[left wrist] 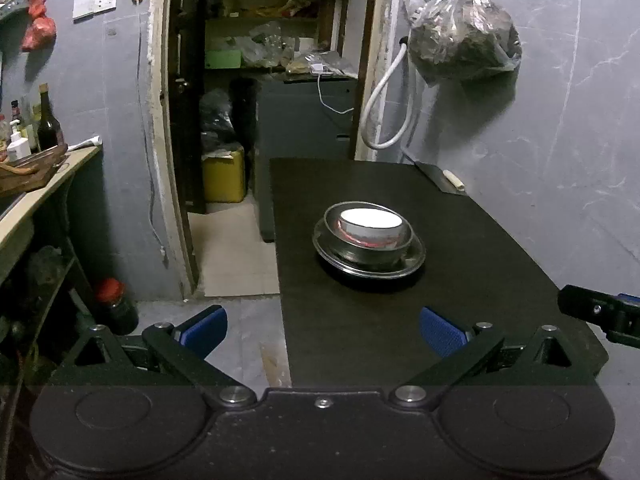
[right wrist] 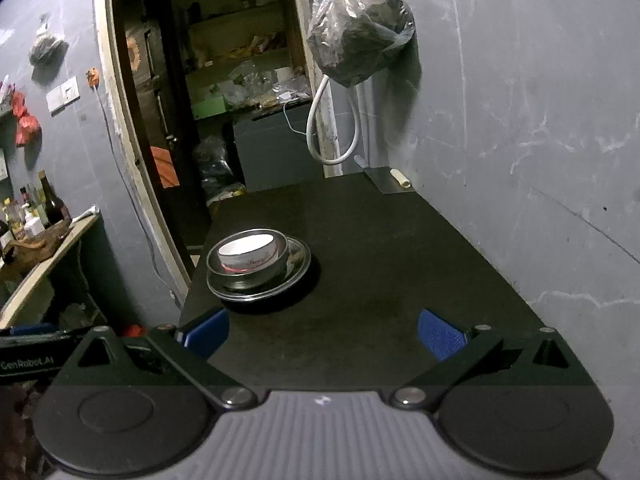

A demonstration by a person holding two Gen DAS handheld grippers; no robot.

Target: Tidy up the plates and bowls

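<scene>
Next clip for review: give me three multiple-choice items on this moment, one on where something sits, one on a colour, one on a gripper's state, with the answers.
1. Where does the white bowl sit?
A. Nested inside the steel bowl
B. Beside the stack on the table
C. On the wooden counter

2. What colour are the pads on the gripper fingers?
A. Red
B. Blue
C. Yellow

3. How is the left gripper?
A. Shut on the steel plate
B. Shut on the white bowl
C. Open, holding nothing

Answers: 1 A, its rim shows within the steel bowl, which stands on the steel plate. 2 B, both wrist views show blue pads. 3 C, its fingers are spread wide, short of the stack.
</scene>
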